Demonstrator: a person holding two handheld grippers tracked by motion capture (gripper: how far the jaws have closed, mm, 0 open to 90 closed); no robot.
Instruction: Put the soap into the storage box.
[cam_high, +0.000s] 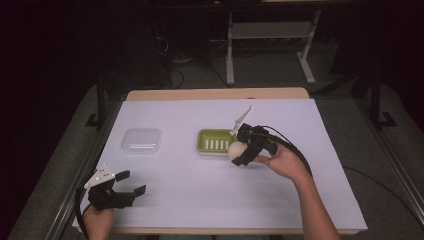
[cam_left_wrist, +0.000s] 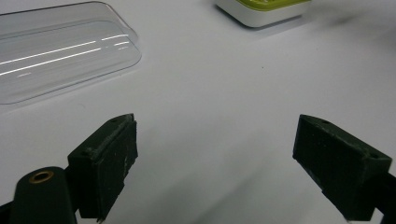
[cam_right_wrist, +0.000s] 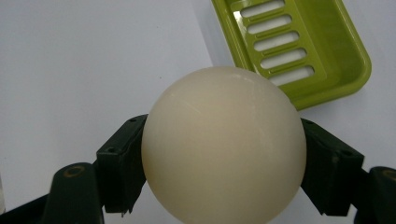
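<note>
High view: right gripper (cam_high: 239, 151) clamps smooth cream-white round ball (cam_high: 236, 149), jaws pressed on both sides, held just at near-right edge of green slotted plastic soap dish (cam_high: 214, 140). Left gripper (cam_high: 131, 184) at front-left, jaws wide apart w/ nothing between. Clear plastic lid (cam_high: 141, 141) lies left of dish.

This looks like a lab or test room rather than a home. A wooden counter (cam_high: 215, 94) covered with a plain white sheet (cam_high: 175, 190) stands on grey carpet (cam_high: 60, 150). Behind it are loose black cables (cam_high: 172, 75) on the floor and the white metal legs of another bench (cam_high: 230, 55), in a dim, bare surround.
</note>
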